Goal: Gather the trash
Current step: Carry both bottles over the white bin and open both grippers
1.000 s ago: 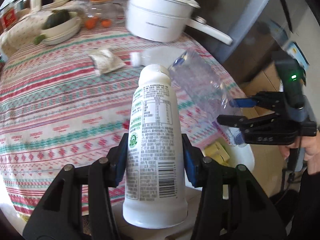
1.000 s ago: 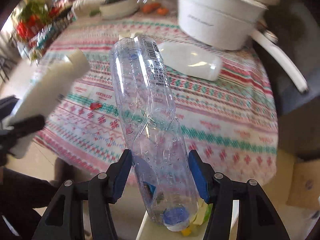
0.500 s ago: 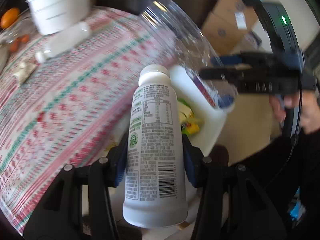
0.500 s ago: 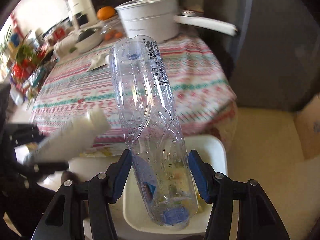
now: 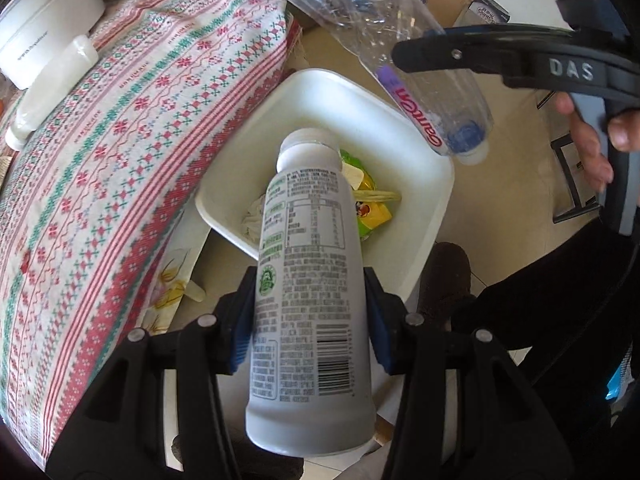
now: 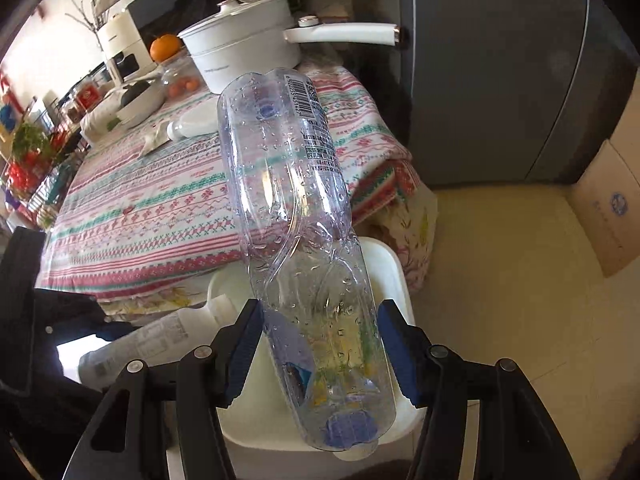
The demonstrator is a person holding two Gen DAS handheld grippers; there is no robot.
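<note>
A white opaque bottle [image 5: 308, 280] with a printed label is clamped between the blue pads of my left gripper [image 5: 310, 314], cap pointing away and down. It hangs over a white trash bin [image 5: 320, 100] on the floor that holds yellow and green wrappers [image 5: 372, 208]. My right gripper [image 6: 322, 340] is shut on a dented clear plastic bottle [image 6: 288, 200], blue cap toward the camera, above the same bin [image 6: 394, 280]. In the left wrist view the clear bottle [image 5: 400, 52] slants over the bin's far rim, beside one of the right gripper's black fingers [image 5: 500, 54].
The table with a striped patterned cloth [image 5: 100, 160] borders the bin. On it stand a white pot [image 6: 240, 52] with a long handle and another white bottle [image 6: 192, 124] lying down. A grey cabinet [image 6: 500, 80] and a cardboard box [image 6: 612, 208] edge the floor. A slippered foot [image 5: 444, 280] is near the bin.
Both grippers have swung off the tabletop to above the bin beside the table edge, each rolling as it went. Each bottle stays gripped.
</note>
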